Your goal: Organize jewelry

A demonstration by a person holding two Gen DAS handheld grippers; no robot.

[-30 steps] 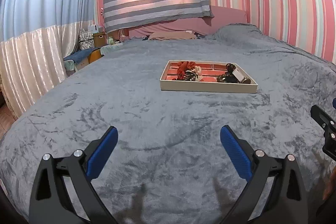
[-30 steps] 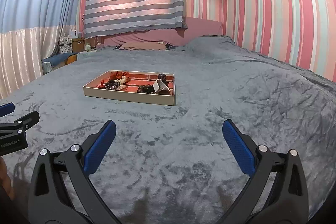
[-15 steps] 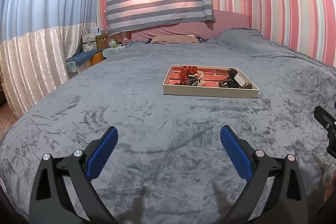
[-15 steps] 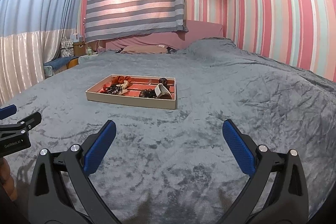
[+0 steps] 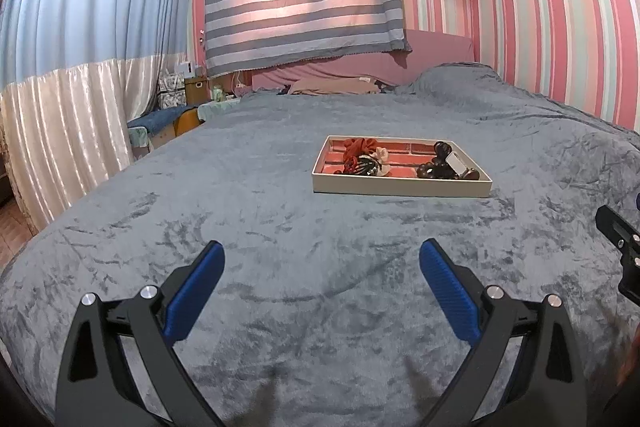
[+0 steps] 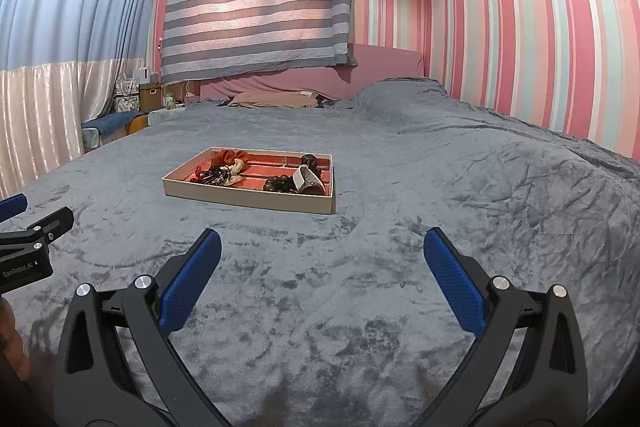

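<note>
A shallow rectangular jewelry tray (image 5: 401,187) (image 6: 248,195) with cream walls and a red brick-patterned floor lies flat on the grey blanket (image 5: 280,227) (image 6: 420,219) of the bed, well ahead of both grippers, around the middle of the bed. Its long axis runs roughly across the bed, side to side; in the right wrist view it sits slightly turned, one corner nearest. Inside, toward the tray's left end, a red scrunchie (image 5: 358,146) (image 6: 225,157) sits beside a dark tangled bundle of jewelry (image 5: 362,165) (image 6: 212,177). Toward the right end lies a dark beaded bracelet (image 5: 434,171) (image 6: 280,183), touching a pale band-like piece (image 5: 456,163) (image 6: 307,179) whose type is unclear.

The left gripper (image 5: 322,281) hovers low over the blanket, blue pads wide apart, holding nothing. The right gripper (image 6: 322,267) is likewise spread wide and empty, just to the left gripper's right.
</note>
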